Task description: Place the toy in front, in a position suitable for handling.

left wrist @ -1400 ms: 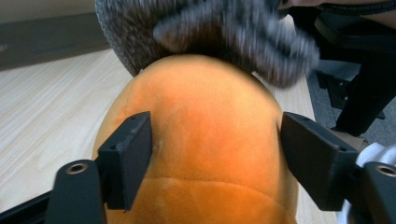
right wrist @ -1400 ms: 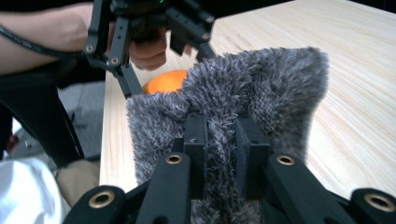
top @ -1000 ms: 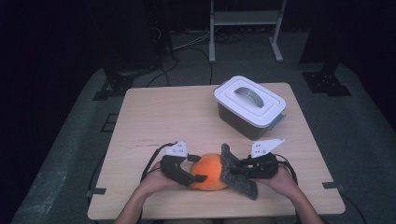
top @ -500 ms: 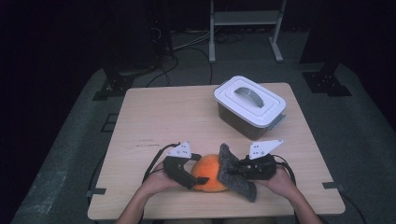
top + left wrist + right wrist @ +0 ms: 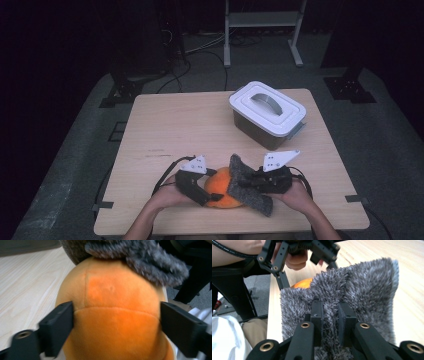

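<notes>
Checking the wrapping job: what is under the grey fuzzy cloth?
The grey fuzzy cloth drapes over the right side of an orange plush ball, whose left part shows. How far the ball reaches beneath is covered.

Between the black jaws of the left gripper (image 5: pixel 116 332) sits a bright orange plush ball (image 5: pixel 112 322), plain and without pattern, crossed only by a faint seam in the same orange. Between the black jaws of the right gripper (image 5: pixel 330 320), whose pivots show brass-coloured rings, is a fuzzy grey cloth (image 5: pixel 352 290), flecked light and dark grey. Beyond both pairs of jaws stands a box (image 5: pixel 267 131) with a dark grey body, white lid and grey handle, on a pale wood-grain table (image 5: pixel 170 125).
</notes>
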The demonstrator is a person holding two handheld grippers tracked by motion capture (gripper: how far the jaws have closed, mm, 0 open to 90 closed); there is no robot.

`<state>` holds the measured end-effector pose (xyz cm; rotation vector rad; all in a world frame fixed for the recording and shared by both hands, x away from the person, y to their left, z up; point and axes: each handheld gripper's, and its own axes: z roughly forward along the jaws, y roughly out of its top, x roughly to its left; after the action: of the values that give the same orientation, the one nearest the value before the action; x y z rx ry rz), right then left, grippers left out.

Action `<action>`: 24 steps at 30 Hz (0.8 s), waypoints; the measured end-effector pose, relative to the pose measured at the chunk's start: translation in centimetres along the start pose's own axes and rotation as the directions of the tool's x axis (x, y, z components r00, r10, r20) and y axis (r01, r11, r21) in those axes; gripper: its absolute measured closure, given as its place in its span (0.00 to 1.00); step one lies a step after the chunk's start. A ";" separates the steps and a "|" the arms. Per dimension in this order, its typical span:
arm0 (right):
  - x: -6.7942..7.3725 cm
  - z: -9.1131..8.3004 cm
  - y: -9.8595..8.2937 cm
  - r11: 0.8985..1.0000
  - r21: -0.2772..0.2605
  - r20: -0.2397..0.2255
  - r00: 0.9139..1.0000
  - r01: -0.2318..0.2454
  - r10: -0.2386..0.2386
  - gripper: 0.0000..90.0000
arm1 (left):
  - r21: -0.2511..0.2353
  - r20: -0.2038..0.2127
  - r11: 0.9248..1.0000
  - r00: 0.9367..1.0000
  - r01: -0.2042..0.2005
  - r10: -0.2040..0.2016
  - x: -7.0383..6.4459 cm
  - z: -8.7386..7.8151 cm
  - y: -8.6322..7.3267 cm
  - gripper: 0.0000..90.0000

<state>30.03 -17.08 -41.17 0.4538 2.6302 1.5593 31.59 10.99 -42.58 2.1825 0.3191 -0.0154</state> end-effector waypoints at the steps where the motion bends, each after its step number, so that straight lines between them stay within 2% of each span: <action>1: 0.1 0.0 0.0 1.000 0.004 0.001 1.000 0.007 -0.007 0.85 | -0.002 -0.003 1.000 1.000 0.010 -0.010 0.0 0.1 0.1 0.10; 4: 0.1 0.0 0.0 1.000 0.004 -0.001 1.000 0.008 -0.008 0.84 | -0.004 -0.004 1.000 1.000 0.025 -0.025 0.1 0.4 0.0 0.05; 6: 0.1 -0.1 -0.1 1.000 0.006 -0.007 1.000 0.009 -0.009 0.84 | 0.002 -0.003 1.000 1.000 0.003 -0.003 0.0 0.4 -0.2 0.14; 9: -0.2 -0.3 -0.3 1.000 0.007 -0.008 1.000 0.004 -0.004 0.84 | 0.018 -0.007 1.000 1.000 -0.009 0.009 0.0 0.2 -0.3 0.22; 10: -0.4 -0.4 -0.4 1.000 0.013 -0.004 1.000 -0.001 0.001 0.84 | 0.016 -0.003 1.000 1.000 -0.002 0.002 0.1 0.1 -0.5 0.22; 14: -1.4 -0.9 -1.5 0.998 0.035 0.015 0.999 -0.048 0.048 0.84 | 0.002 0.021 1.000 0.999 0.024 -0.024 1.0 -0.3 -1.2 0.24; 20: -2.6 -1.5 -2.6 0.991 0.086 0.055 0.993 -0.106 0.102 0.84 | 0.001 0.045 0.999 0.998 0.034 -0.034 1.4 -0.7 -1.7 0.24; 21: -2.7 -1.7 -2.6 0.991 0.080 0.063 0.993 -0.109 0.104 0.84 | -0.004 0.048 0.999 0.998 0.040 -0.040 1.4 -0.8 -1.7 0.23; 24: -2.5 -2.5 -2.0 0.994 0.004 0.039 0.993 -0.109 0.109 0.84 | -0.005 0.056 0.999 0.998 0.043 -0.042 1.5 -0.8 -1.7 0.20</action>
<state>31.46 -20.76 -41.93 0.6319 2.6237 1.5547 32.53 12.87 -43.66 2.1643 0.3333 -0.0991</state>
